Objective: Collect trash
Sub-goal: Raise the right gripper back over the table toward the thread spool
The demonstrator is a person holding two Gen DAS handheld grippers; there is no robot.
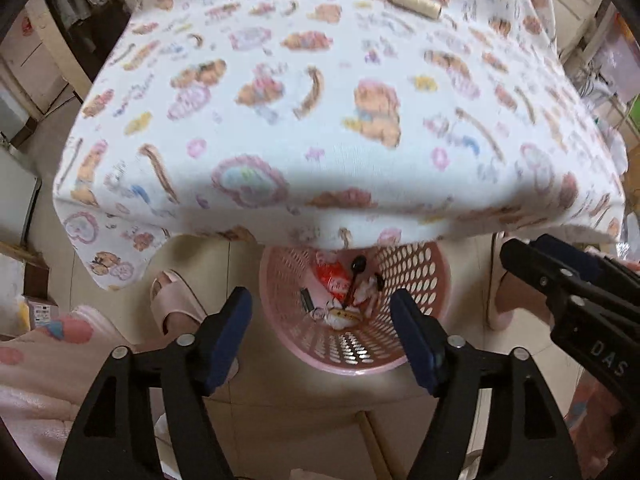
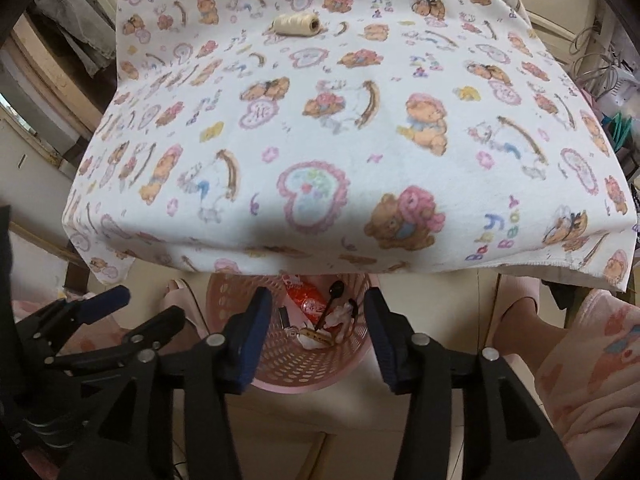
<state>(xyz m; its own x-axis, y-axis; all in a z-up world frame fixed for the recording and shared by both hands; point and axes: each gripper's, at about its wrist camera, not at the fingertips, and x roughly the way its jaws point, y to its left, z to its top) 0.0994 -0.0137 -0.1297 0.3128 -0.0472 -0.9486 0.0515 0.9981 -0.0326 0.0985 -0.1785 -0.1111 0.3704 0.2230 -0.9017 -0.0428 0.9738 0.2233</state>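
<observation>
Below the near edge of the desk (image 1: 340,152), in the left wrist view, a pink perforated basket (image 1: 424,276) stands on the pale tiled floor (image 1: 280,412), partly tucked under the overhanging cloth. Inside it lies the collected trash: a red and white wrapper (image 1: 334,280), a black plastic spoon (image 1: 355,276) with its bowl toward the desk and its handle running down toward the camera, a small dark item (image 1: 306,299), and crumpled white and yellow scraps (image 1: 344,316). The left gripper (image 1: 320,332) hangs above the basket, jaws wide apart and holding nothing. The right gripper (image 1: 520,252) enters from the right edge; I cannot tell from here how its jaws stand. A white cloth printed with bears and hearts covers the desk, and a cream spool of thread (image 1: 416,4) lies on its side at the far end, long axis running left to right. A foot in a pink slipper (image 1: 176,300) rests left of the basket.

From the right wrist view, the same basket (image 2: 256,364) sits between the right gripper's (image 2: 316,344) wide, empty jaws. The wrapper (image 2: 308,300), spoon (image 2: 332,300) and scraps (image 2: 320,338) show inside. The left gripper (image 2: 136,308) appears at the left, jaws apart. The spool (image 2: 296,24) lies far back on the desk (image 2: 320,140). Cabinets and cluttered cables edge the room.
</observation>
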